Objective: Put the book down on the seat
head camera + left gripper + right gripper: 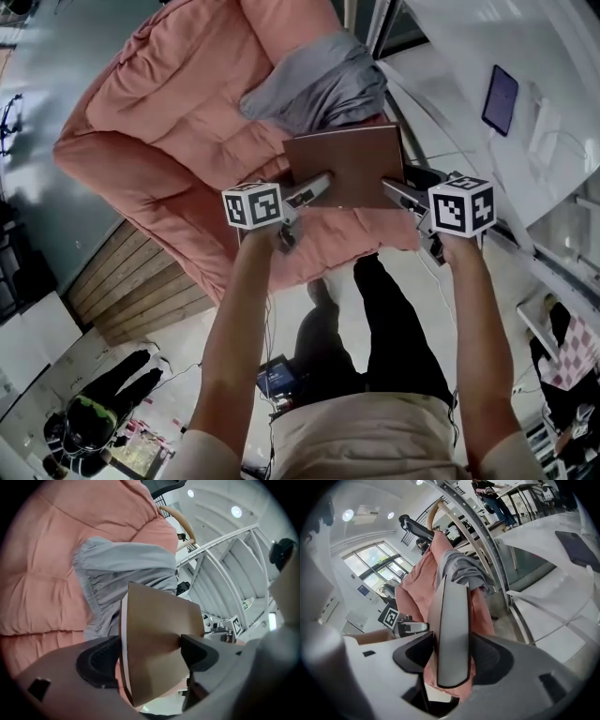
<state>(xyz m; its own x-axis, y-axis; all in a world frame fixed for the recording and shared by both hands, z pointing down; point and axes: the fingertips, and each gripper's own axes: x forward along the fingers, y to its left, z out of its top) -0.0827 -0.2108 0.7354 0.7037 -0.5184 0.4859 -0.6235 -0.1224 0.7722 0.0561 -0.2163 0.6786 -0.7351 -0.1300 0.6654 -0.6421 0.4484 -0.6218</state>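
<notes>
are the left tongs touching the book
Touching. The left gripper view shows the left tongs shut on the book, one side pressing each cover.

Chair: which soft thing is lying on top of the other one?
The grey cloth, bunched up, lies on top. The big pink seat cushion is spread out underneath it.

A white table [450, 61] stands right, wood flooring [127, 281] left, windows [380, 557] bright.
</notes>
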